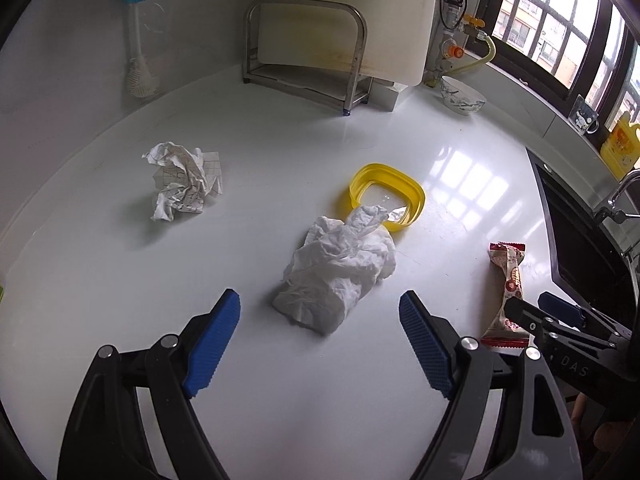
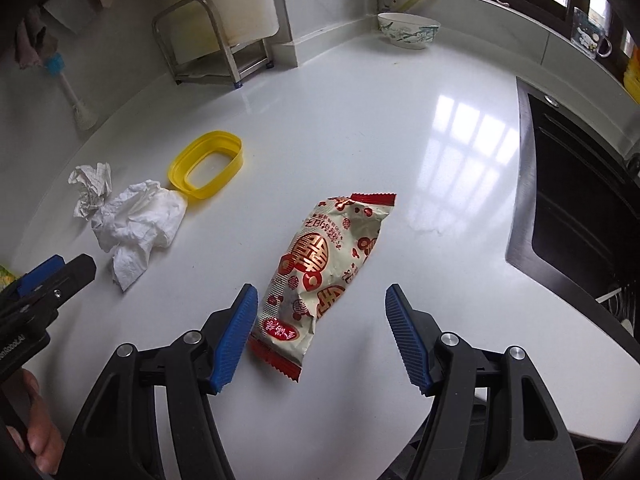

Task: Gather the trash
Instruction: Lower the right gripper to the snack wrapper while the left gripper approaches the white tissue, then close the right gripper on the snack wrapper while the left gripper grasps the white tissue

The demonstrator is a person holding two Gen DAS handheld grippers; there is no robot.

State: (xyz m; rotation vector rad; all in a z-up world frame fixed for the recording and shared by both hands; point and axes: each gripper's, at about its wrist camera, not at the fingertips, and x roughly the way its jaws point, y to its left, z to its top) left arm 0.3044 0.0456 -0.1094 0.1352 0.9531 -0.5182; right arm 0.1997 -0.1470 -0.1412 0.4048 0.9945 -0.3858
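Observation:
A crumpled white tissue (image 1: 340, 272) lies on the white counter just ahead of my left gripper (image 1: 320, 304), which is open and empty. The tissue also shows in the right wrist view (image 2: 136, 224). A crumpled sheet of grid paper (image 1: 184, 180) lies further left; it also shows in the right wrist view (image 2: 90, 188). A red and cream snack wrapper (image 2: 320, 268) lies between the open fingers of my right gripper (image 2: 320, 300), its near end by the left fingertip. The wrapper also shows in the left wrist view (image 1: 508, 288). A yellow plastic ring lid (image 1: 388, 196) sits behind the tissue.
A steel rack (image 1: 304, 52) with a cutting board stands at the back. A patterned bowl (image 1: 462, 94) sits near the window corner. A dark sink (image 2: 580, 200) lies to the right. A bottle brush (image 1: 136, 40) hangs on the left wall.

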